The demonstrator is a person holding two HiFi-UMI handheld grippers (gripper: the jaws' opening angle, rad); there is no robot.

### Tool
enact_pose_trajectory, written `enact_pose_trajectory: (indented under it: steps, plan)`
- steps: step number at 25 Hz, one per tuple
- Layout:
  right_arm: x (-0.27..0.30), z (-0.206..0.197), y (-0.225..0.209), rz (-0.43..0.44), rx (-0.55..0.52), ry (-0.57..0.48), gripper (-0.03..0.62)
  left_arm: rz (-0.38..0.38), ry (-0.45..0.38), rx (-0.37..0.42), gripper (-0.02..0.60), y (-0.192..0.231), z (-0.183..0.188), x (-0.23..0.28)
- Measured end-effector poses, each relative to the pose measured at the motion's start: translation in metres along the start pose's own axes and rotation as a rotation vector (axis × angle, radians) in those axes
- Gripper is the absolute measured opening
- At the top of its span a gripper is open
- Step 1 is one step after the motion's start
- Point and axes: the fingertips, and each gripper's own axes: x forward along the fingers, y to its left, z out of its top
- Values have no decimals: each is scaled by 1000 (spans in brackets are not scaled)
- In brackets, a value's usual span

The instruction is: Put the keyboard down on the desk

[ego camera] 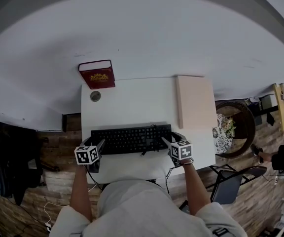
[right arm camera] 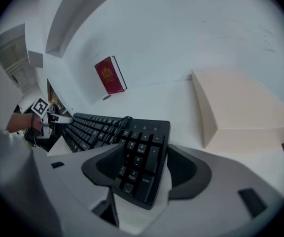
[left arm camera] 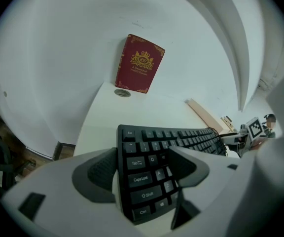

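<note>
Left side: the left gripper (left arm camera: 143, 171) was found clamped on the left end of the black keyboard (ego camera: 131, 138). In the left gripper view one jaw pressed on the key face near the letter rows. The other jaw bore against the opposite face, behind the Caps Lock and Shift column.

Centre: the keyboard lay lengthwise across the near part of the white desk (ego camera: 132, 107), close to the person's body and parallel to the front edge. Both gripper views showed it tilted between the jaws. Whether its underside touched the desk surface could not be established.

Rear of desk: a red book (ego camera: 97, 74) with a gold emblem stood leaning against the white wall (ego camera: 147, 33) at the far left corner. A small round object (ego camera: 95, 96) lay just in front of it, well apart from the keyboard.

Right side: the right gripper (right arm camera: 145, 170) was likewise closed on the keyboard, at the number-pad end, with one jaw on each face. A pale beige board (ego camera: 195, 100) occupied the right portion of the desk, running from the rear edge towards the front. Its near end lay beside the keyboard's right end, without contact.
</note>
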Motion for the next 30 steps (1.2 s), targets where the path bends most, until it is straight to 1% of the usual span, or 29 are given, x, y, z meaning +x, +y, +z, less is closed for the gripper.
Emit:
enact_pose_trajectory:
  steps: [2, 4, 6, 8, 10, 11, 12, 13, 15, 17, 19, 21, 22, 26, 30]
  plan:
    - [3, 1, -1, -32, -28, 14, 276, 33, 12, 30, 327, 2, -1, 3]
    - [3, 2, -2, -34, -16, 12, 275, 65, 19, 91, 329, 2, 0, 3]
    - [2, 2, -2, -28, 9, 0, 282, 84, 21, 135, 334, 1, 3, 2]
    - [0, 2, -3, -38, 22, -15, 292, 101, 20, 162, 337, -1, 6, 0]
    - [-5, 3, -7, -74, 12, -33, 295, 141, 13, 181, 324, 0, 8, -6]
    - [-7, 5, -9, -100, -2, -43, 289, 177, 8, 188, 287, 3, 10, -11]
    - [-10, 8, -12, -128, -23, -53, 275, 216, 1, 192, 237, 6, 12, -16]
    - [-14, 10, -13, -154, -43, -60, 250, 247, -11, 189, 212, 7, 15, -22]
    - [-20, 13, -12, -185, -65, -70, 187, 271, -38, 168, 164, 4, 17, -30]
    - [-26, 12, -9, -208, -70, -74, 124, 268, -61, 165, 100, -6, 15, -35]
    - [-29, 10, -5, -234, -82, -72, 5, 269, -79, 198, 14, -19, 11, -37]
    - [-31, 8, 3, -231, -104, -69, 5, 277, -89, 230, 9, -31, 5, -38]
    - [-31, 7, 8, -220, -113, -69, 5, 274, -91, 232, 9, -38, 2, -38]
    - [-36, -2, 27, -164, -123, -69, 5, 213, -80, 206, 9, -72, -18, -35]
    - [-41, -13, 41, -131, -144, -74, 5, 161, -87, 196, 9, -107, -33, -37]
